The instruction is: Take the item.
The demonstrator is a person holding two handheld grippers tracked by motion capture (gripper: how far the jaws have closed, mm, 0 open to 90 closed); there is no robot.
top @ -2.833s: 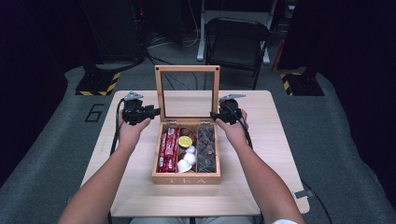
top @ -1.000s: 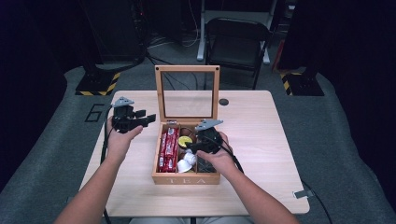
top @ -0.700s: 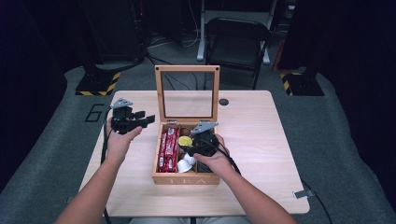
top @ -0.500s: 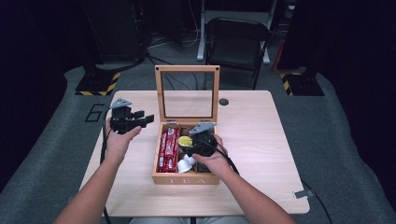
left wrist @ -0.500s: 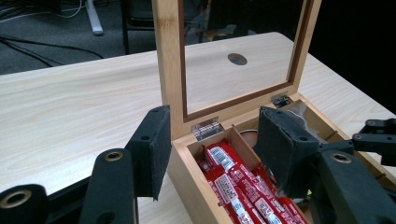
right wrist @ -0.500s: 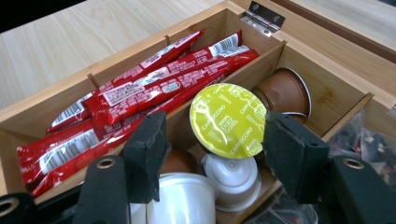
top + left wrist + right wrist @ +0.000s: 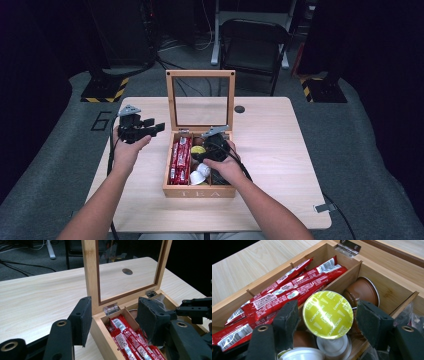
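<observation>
While lowered into the middle compartment of the wooden tea box (image 7: 199,190), right gripper (image 7: 328,315) seen with jaws spread, having just been opening; yellow-lidded capsule (image 7: 327,314) between the pads, gap visible on the right side, contact on the left side not determinable. Capsule tilted, lid facing up, resting on a white capsule (image 7: 335,345) and beside a brown capsule (image 7: 362,291) toward the hinge side of the box. Same gripper located in the high view at (image 7: 202,153), over the box's middle section. Left gripper (image 7: 112,322) held just outside the box's left wall, jaws spread and empty, one pad outside the wall, the other above the left compartment. Red sachets (image 7: 282,296) packed lengthwise in that left compartment, next to the divider. Dark packets (image 7: 409,315) noted in the right compartment, detail unclear. Glass-paned lid (image 7: 200,98) standing upright at the box's rear edge. Box resting on a light wooden table (image 7: 280,145), with a folding chair (image 7: 255,47) beyond the table behind the box.
</observation>
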